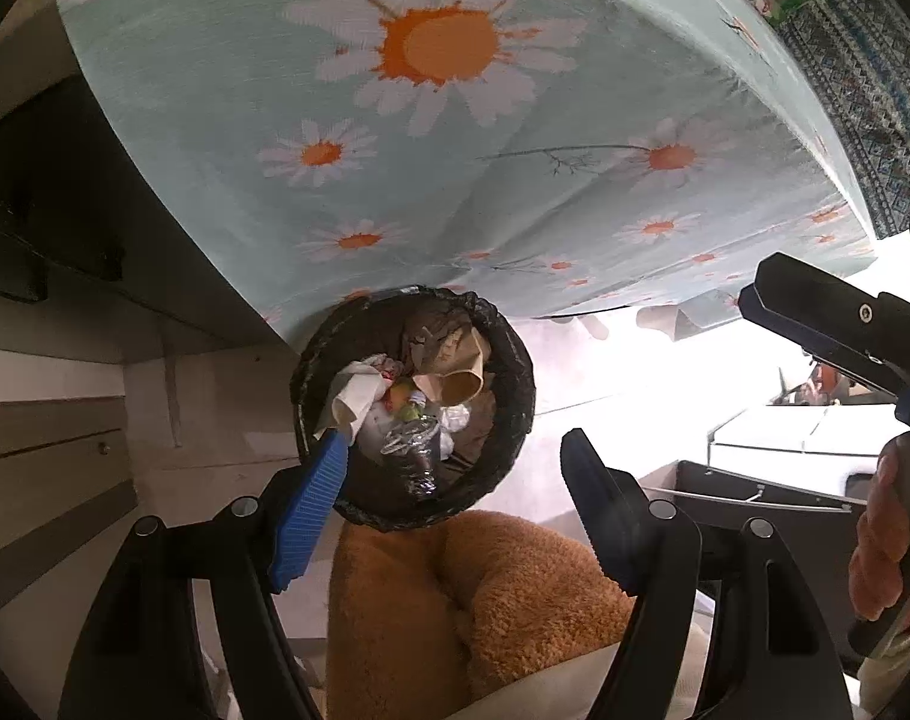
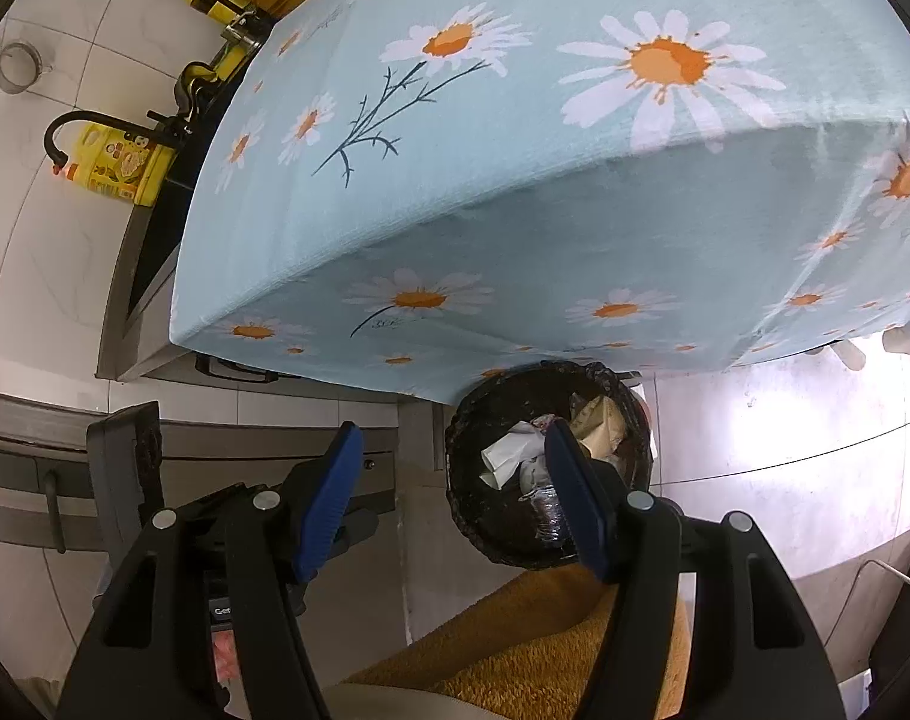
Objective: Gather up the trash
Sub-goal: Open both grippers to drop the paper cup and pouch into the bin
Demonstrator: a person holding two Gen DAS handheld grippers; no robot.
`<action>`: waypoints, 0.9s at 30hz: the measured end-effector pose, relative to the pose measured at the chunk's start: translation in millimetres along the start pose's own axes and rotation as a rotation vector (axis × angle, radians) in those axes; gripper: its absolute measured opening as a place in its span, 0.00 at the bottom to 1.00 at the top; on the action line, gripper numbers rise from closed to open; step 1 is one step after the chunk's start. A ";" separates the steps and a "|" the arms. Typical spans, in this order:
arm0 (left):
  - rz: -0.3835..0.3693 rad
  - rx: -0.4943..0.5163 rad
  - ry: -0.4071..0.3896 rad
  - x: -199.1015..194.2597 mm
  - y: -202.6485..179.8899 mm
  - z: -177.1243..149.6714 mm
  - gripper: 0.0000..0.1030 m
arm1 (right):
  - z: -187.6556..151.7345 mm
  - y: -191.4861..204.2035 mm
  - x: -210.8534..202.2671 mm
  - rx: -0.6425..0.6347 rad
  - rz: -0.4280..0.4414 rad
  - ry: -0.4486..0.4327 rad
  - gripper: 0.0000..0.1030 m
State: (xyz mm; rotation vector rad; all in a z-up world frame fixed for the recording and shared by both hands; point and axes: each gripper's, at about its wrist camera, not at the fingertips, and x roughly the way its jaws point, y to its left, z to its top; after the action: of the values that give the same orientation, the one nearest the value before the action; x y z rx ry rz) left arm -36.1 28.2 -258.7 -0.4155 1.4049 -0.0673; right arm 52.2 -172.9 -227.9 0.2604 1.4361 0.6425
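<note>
Both hand-held grippers, left (image 1: pixel 455 480) and right (image 2: pixel 449 480), gape empty.

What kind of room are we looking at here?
Probably a home kitchen: yellow cooking-oil bottles stand against a white tiled wall, beside a table under a blue daisy-print cloth, with a black-lined round trash bin below.

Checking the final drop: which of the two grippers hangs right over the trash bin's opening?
The left gripper: in its own view the lined bin lies between its open fingers. The right gripper, also open and empty, sits off to the bin's side.
</note>
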 end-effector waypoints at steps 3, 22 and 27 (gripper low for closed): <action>0.006 -0.004 -0.018 -9.1 -3.2 0.7 0.69 | -0.9 0.0 -5.4 -0.008 -0.006 -0.001 0.61; 0.073 0.008 -0.202 -88.3 -65.4 -12.0 0.69 | -15.3 -5.2 -92.8 -0.108 0.033 -0.117 0.73; 0.078 0.035 -0.276 -116.3 -85.3 -16.9 0.69 | -15.9 -2.6 -119.3 -0.158 0.038 -0.172 0.78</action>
State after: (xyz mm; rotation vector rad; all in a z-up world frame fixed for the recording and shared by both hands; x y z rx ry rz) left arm -56.0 -21.3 -123.7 -0.3272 1.1449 0.0287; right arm 37.0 -244.3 -132.2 0.2142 1.2121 0.7430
